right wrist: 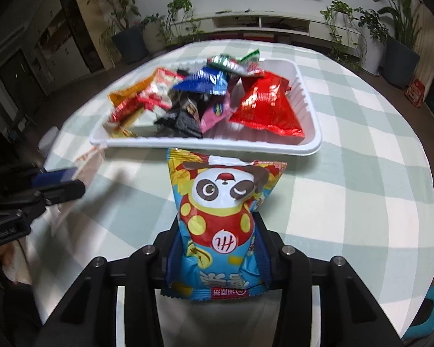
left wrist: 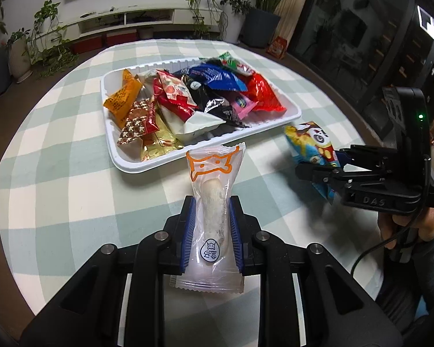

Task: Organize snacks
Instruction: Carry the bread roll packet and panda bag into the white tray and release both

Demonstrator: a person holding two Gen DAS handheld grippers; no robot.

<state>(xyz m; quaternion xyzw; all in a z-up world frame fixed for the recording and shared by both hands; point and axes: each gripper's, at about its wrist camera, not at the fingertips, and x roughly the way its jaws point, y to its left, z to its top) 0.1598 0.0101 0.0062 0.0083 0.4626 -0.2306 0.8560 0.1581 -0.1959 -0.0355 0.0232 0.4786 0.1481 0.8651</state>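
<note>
Pinching a clear-wrapped white snack bar (left wrist: 214, 219), the left claw (left wrist: 211, 225) holds it just short of the white tray (left wrist: 277, 123) of mixed packets, while the right claw (right wrist: 215, 248) grips the panda snack bag (right wrist: 222, 217) beside that tray on the checked surface (right wrist: 361, 190). Either slick wrapper may slip, or catch the tray rim, if carried low. Only the right wrist view shows the bag's panda face; only the left shows the bar whole.
</note>
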